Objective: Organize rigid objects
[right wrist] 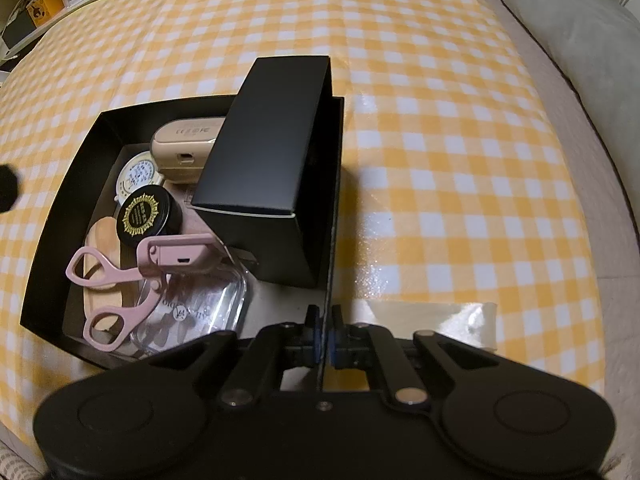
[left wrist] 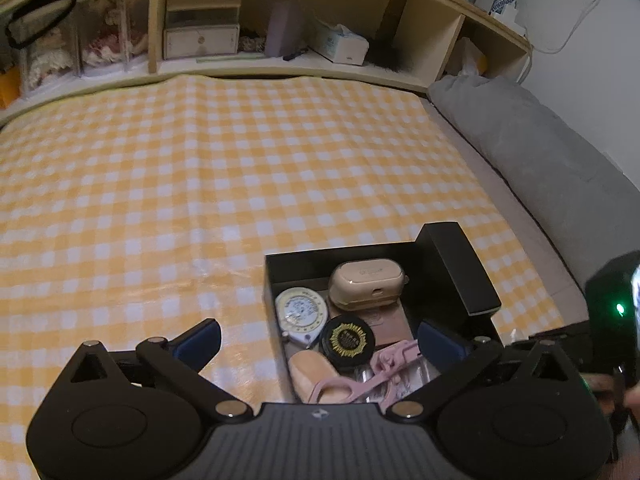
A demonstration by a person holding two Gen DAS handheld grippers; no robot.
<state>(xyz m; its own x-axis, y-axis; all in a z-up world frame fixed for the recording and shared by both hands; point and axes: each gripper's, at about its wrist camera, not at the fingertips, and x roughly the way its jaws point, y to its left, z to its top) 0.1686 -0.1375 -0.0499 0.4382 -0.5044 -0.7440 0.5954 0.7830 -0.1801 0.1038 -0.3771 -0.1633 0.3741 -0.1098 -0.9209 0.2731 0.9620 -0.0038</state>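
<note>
- Box (left wrist: 304, 264), black and open-topped, sits on the yellow checked cloth (left wrist: 200, 160) in my left wrist view, low and right of centre.
- Inside it I see a beige case (left wrist: 366, 284), a round tape measure (left wrist: 302, 312), a black jar with a gold emblem (left wrist: 349, 339), a pink scissor-like tool (left wrist: 360, 380) and a tan oval piece (left wrist: 312, 370).
- A long black carton (left wrist: 458, 268) leans tilted over the box's right side.
- My left gripper (left wrist: 316, 340) hangs released, fingers spread wide: one fingertip is over the cloth left of the box, the other over the box's right part. It holds nothing.
- Behind the cloth runs a wooden shelf (left wrist: 280, 68) with a tissue box (left wrist: 340, 42); a grey pillow (left wrist: 520, 132) lies to the right.
- From the right wrist view, the box (right wrist: 72, 184) lies left of centre, with the carton (right wrist: 272, 152) propped across its right wall.
- The jar (right wrist: 146, 214), the pink tool (right wrist: 132, 272) and a clear tray (right wrist: 200, 312) are packed close together.
- My right gripper (right wrist: 325, 344) is clenched on the box's thin right wall, pads on either side.
</note>
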